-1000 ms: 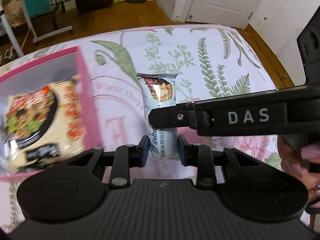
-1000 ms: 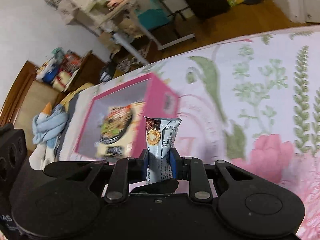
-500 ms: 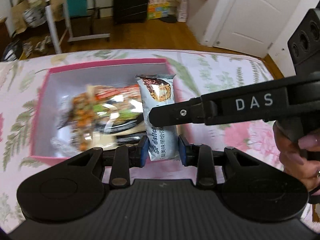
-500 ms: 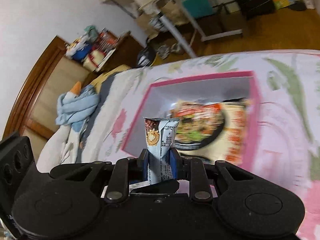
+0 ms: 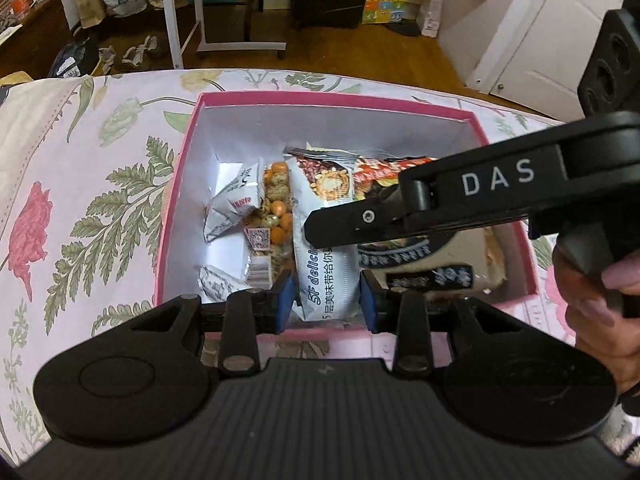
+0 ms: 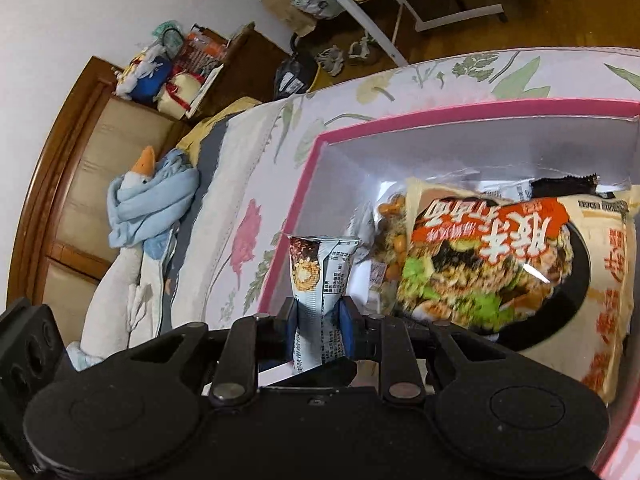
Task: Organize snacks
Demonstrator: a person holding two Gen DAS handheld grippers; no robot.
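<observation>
A silver-blue snack bar packet hangs over the open pink box on the bed. My right gripper is shut on the packet, and its black finger crosses the packet in the left wrist view. My left gripper has the packet's lower end between its blue pads. Its jaws are opening and the pads sit just off the packet's edges. Inside the box lie a large noodle bag, a clear pack of coated nuts and small white packets.
The box rests on a floral bedspread. A goose plush wrapped in blue cloth lies by the wooden headboard. A person's hand holds the right gripper. Beyond the bed are wooden floor, a rolling table frame and bags.
Both grippers carried the packet sideways from over the bare bedspread to over the pink box. The left pads now stand slightly wider apart around the packet.
</observation>
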